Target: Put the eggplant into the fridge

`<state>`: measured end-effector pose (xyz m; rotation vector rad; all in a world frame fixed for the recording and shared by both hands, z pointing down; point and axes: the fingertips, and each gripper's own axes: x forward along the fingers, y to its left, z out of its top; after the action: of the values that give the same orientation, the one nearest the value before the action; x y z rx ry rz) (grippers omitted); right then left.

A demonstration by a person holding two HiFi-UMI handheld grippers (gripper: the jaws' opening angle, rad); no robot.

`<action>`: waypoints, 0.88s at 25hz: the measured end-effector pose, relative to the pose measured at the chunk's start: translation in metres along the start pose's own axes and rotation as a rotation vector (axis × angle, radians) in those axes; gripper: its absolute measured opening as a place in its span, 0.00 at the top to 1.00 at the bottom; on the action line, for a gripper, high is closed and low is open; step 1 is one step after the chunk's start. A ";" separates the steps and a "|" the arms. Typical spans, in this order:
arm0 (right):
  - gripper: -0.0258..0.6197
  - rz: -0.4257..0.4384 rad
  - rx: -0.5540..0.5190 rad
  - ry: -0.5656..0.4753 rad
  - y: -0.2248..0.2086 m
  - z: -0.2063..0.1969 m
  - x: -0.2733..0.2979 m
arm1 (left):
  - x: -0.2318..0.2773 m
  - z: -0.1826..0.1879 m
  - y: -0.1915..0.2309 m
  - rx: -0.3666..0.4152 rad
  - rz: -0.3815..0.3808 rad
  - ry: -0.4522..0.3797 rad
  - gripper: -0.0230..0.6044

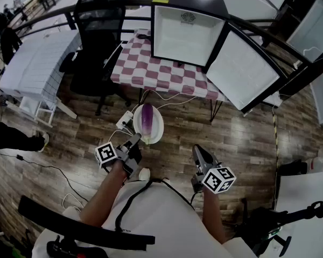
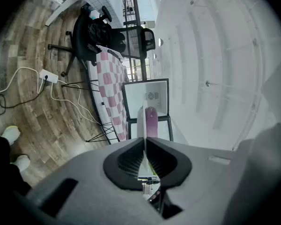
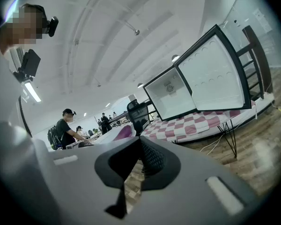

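Note:
A purple eggplant lies on a white plate, which is held above the wooden floor. My left gripper is shut on the plate's near rim. In the left gripper view the plate is edge-on between the jaws, with the eggplant beside it. The small black fridge stands ahead on a checkered table. Its white inside is bare and its door is swung wide to the right. My right gripper is shut and empty, level with the left one and to the plate's right. The right gripper view shows the eggplant at left and the fridge ahead.
A black office chair stands left of the table. A power strip and white cables lie on the floor under the plate. White tables fill the far left, and people stand in the background.

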<state>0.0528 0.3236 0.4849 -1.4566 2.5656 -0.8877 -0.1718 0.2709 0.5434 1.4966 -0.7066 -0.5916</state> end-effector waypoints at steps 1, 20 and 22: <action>0.95 0.000 0.004 -0.003 0.000 0.000 0.000 | 0.001 0.000 -0.004 -0.002 -0.010 -0.001 0.93; 0.95 -0.006 0.136 -0.062 -0.015 0.009 0.018 | 0.017 0.023 -0.011 -0.001 -0.040 0.008 0.93; 0.95 0.001 0.155 -0.054 -0.016 0.009 0.020 | 0.020 0.025 -0.011 0.000 -0.041 0.010 0.93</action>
<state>0.0570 0.2969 0.4903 -1.4154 2.3997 -1.0075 -0.1758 0.2389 0.5321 1.5160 -0.6697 -0.6144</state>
